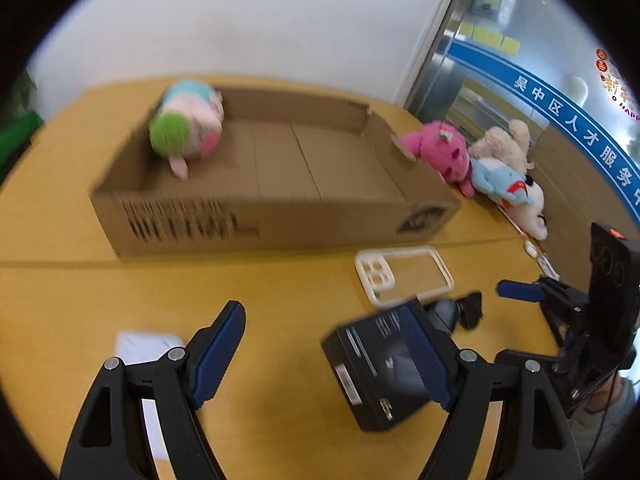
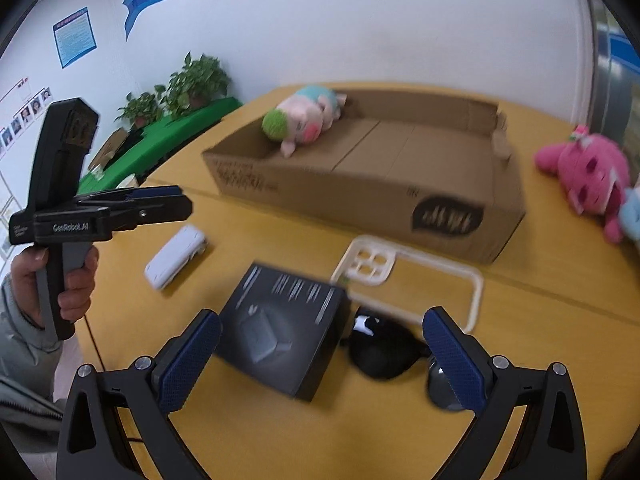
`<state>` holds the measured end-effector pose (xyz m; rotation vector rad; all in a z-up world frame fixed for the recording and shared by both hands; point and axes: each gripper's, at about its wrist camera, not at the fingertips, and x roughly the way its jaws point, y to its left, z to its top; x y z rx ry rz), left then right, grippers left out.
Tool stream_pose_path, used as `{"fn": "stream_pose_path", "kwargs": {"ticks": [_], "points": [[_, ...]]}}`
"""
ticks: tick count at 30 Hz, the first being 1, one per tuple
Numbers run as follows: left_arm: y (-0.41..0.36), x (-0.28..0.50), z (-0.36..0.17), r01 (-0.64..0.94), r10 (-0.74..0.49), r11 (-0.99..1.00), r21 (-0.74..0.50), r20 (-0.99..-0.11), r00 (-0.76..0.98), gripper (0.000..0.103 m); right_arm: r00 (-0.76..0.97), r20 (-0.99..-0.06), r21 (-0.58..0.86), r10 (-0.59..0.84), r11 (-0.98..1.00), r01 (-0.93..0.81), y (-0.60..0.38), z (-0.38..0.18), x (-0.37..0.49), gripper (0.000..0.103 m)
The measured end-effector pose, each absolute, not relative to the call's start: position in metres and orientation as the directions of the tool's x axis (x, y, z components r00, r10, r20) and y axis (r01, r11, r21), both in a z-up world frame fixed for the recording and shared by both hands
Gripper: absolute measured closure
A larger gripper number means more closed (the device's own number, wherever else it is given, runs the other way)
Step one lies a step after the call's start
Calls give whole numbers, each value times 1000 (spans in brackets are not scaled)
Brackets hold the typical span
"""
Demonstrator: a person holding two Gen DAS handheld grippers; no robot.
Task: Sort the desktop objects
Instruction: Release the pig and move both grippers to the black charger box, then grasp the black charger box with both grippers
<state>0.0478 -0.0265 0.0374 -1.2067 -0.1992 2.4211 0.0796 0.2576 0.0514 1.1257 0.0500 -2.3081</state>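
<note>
Both claws spread wide above the yellow bench (image 2: 280,432), empty.
Left claw (image 1: 326,354) and right claw (image 2: 322,360) over black box (image 2: 286,330); sunglasses (image 2: 384,350), phone case (image 2: 412,276) beside; plush (image 2: 304,120) in cardboard box (image 2: 360,192).

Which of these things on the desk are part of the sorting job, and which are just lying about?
Part of the job:
- cardboard box
- plush toy already lying in it
- pink plush
- black box
- phone case
- sunglasses
- white case

Just lying about:
- potted plants
- wall posters
</note>
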Motion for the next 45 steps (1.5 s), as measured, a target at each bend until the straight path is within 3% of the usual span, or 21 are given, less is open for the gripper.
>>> {"fn": "stream_pose_path", "kwargs": {"ticks": [4, 10, 14, 21, 25, 33, 45], "points": [[-14, 48, 8, -318, 457, -885, -340, -768, -450, 23, -383, -766, 248, -516, -787, 565, 240, 24, 89, 0], [-12, 46, -14, -315, 467, -878, -360, -787, -404, 23, -375, -812, 180, -447, -804, 567, 209, -20, 93, 0], [-23, 45, -28, -285, 453, -886, -366, -813, -366, 23, -306, -773, 259, -555, -718, 646, 193, -23, 102, 1], [-21, 44, -42, -311, 568, -818, -483, -764, -307, 24, -382, -795, 148, -471, -762, 630, 187, -30, 96, 1], [-9, 48, -50, -349, 636, -762, -546, -733, -241, 26, -413, -797, 85, -441, -759, 646, 177, -33, 96, 20], [-8, 54, -16, -371, 578, -809, -456, -734, -357, 26, -467, -766, 45, -443, -761, 648, 170, -20, 93, 22], [-10, -11, 88, -460, 564, -822, -336, -597, -571, 26, -621, -635, -93, -459, -753, 651, 172, 75, 29, 22]]}}
